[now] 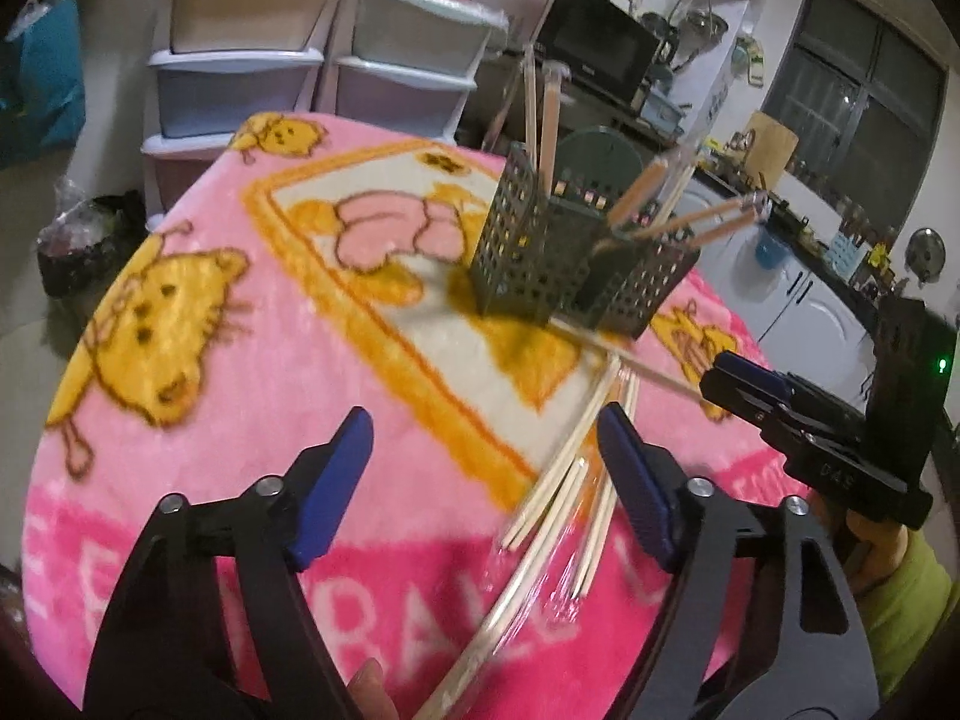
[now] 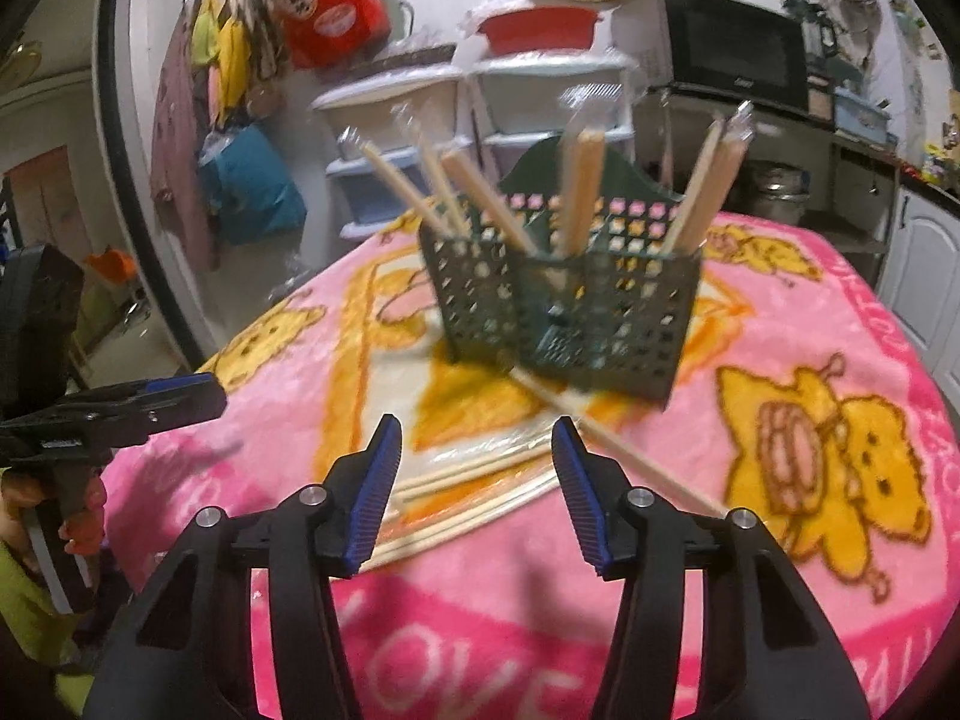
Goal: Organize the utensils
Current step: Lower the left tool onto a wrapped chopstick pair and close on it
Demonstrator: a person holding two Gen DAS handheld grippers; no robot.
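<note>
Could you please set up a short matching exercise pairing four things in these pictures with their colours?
Things:
1. utensil holder
2. blanket
3. loose chopsticks
4. pads on the left gripper

Colours:
A. pink with yellow cartoon animals
B. blue
C. dark green
D. pale wood

Pairs: 1-C, 2-A, 3-D, 4-B

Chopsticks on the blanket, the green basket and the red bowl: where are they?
chopsticks (image 2: 474, 471): right wrist view, middle of the loose bundle lying on the blanket.
green basket (image 2: 606, 312): right wrist view, its front perforated wall.
red bowl (image 2: 537, 30): right wrist view, its side.
</note>
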